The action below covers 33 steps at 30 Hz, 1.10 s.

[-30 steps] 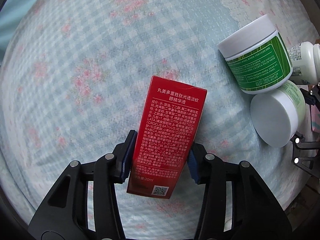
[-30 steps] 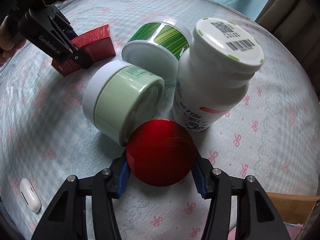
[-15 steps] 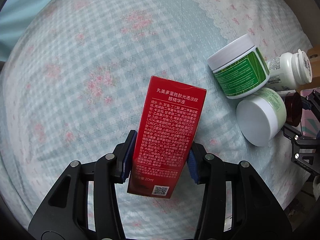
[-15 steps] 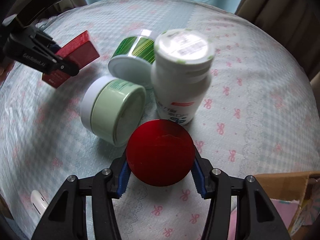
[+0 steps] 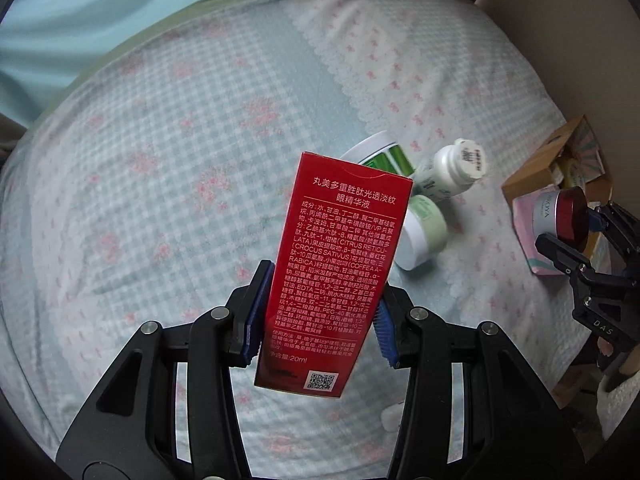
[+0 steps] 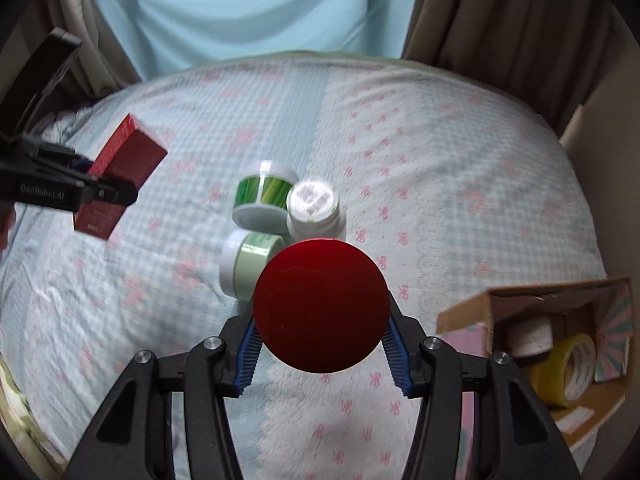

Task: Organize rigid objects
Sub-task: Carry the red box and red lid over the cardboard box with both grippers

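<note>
Pale blue checked bedding point(image 6: 400, 128) with pink bows covered the whole surface, a curtain hanging behind it. Both grippers were held above it, each loaded. The left gripper point(image 5: 318, 318) was clamped on a red carton point(image 5: 332, 276), its blue pads pressing the long sides. The right gripper point(image 6: 322, 354) gripped a red-lidded jar point(image 6: 322, 306) by its cap. Down on the cloth lay a green-striped tub point(image 6: 262, 198) on its side, a pale green jar point(image 6: 248, 266) also tipped, and a white bottle point(image 6: 316, 210), all bunched together. An open cardboard box point(image 6: 472, 312) sat at the bed's edge to the right, already holding a yellow tape roll point(image 6: 568, 368). I judged this the carrying step; next, each load needed bringing over the box and lowering inside before release.
</note>
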Available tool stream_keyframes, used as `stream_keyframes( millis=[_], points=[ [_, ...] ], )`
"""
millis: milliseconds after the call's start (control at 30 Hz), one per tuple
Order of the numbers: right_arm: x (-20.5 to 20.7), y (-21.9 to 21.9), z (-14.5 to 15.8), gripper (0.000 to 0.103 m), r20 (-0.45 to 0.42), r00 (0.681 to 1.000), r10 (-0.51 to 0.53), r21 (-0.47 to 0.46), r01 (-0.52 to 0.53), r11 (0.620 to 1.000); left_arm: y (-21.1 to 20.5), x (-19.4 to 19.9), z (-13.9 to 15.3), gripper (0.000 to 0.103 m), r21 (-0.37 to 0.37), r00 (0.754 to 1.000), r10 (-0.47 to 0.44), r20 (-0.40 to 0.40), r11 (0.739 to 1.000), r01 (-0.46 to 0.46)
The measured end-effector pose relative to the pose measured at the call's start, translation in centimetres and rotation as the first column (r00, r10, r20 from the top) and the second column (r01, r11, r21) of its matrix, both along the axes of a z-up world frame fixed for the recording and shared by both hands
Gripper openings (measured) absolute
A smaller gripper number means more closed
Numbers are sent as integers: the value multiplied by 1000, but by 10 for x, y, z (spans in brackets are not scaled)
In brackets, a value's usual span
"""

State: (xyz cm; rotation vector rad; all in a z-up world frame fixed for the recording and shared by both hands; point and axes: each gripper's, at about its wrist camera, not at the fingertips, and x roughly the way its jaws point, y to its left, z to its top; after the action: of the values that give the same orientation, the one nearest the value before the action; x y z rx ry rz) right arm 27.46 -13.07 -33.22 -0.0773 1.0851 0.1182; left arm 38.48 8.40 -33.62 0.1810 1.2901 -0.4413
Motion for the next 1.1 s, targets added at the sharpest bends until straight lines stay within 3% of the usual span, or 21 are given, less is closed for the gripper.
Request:
stream_keyframes(
  millis=[300,500,833,1100],
  points=[
    [-60,3,109,50,38,990,-133,-34,134,990,-39,-52,78,42,-126,994,-75,80,988,85],
    [-96,-10,158,50,59,983,-173,-41,175,984,-75,-90,128,42,-187,982,-123,144,971,149],
    [-129,-75,196,50,94,970,-224,-24,227,974,-154,-139,177,42,-232,968,-147,204,953,193],
    [-129,-163,199,50,107,980,-166,3,167,986,-229,-161,185,42,-242,980,-31,197,967,79]
  ],
)
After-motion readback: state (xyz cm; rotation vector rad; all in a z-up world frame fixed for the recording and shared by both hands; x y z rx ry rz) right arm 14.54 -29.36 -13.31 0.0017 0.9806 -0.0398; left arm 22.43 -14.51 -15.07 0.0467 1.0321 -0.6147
